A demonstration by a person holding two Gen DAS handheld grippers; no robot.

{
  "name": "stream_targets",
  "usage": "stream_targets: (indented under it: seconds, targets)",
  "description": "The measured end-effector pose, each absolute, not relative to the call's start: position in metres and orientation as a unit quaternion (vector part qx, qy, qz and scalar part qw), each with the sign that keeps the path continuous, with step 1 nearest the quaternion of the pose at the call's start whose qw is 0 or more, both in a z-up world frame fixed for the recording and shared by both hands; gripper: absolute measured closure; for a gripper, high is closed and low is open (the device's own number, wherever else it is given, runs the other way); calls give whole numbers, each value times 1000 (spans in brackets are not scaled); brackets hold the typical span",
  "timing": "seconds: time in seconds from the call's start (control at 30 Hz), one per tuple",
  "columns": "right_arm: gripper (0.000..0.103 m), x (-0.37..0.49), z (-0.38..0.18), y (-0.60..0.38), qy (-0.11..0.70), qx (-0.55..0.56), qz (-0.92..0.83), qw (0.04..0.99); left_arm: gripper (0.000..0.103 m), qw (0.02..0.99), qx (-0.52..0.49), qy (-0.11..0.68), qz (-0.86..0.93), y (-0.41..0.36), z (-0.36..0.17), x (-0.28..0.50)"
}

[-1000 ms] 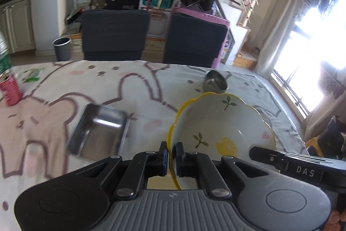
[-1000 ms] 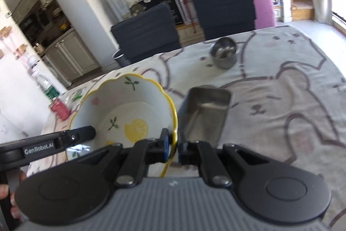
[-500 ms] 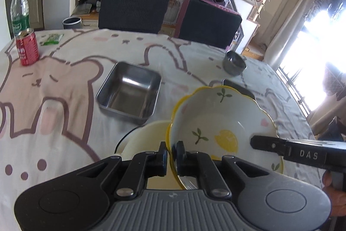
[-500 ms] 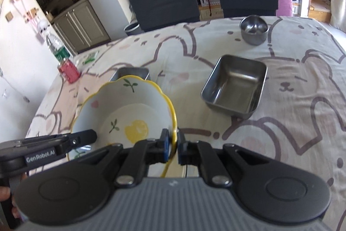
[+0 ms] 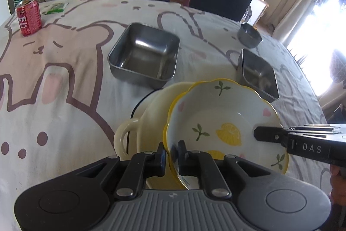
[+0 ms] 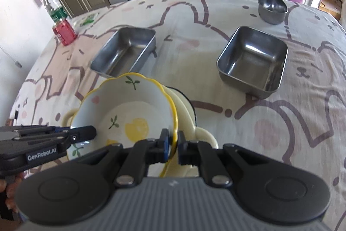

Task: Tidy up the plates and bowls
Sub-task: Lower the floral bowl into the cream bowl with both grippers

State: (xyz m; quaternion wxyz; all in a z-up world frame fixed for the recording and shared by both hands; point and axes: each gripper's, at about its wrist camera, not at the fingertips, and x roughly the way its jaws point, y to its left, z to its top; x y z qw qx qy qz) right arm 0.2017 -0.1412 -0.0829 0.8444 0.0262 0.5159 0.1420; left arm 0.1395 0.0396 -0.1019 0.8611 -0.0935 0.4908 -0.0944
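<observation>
Left wrist view: left gripper (image 5: 172,152) pinches the near rim of the lemon bowl (image 5: 225,122); right gripper (image 6: 172,140) pinches the opposite rim. The bowl is round with no long axis, its mouth up and slightly tilted, over the cream handled dish (image 5: 149,114). Beyond: two square steel trays (image 5: 143,55) (image 5: 258,74), then a round steel bowl (image 5: 249,34) and a red can (image 5: 29,16) on the bear-print tablecloth (image 5: 54,83).
</observation>
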Motion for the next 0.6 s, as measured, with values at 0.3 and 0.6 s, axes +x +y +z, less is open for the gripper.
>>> stream_targets:
  seconds: [0.3, 0.6]
  targets:
    - [93, 205, -93, -126, 525, -8, 130, 841, 88, 850, -79, 510, -100, 34, -112, 144]
    - [93, 206, -97, -122, 529, -28, 128, 838, 86, 846, -67, 520, -100, 30, -116, 146]
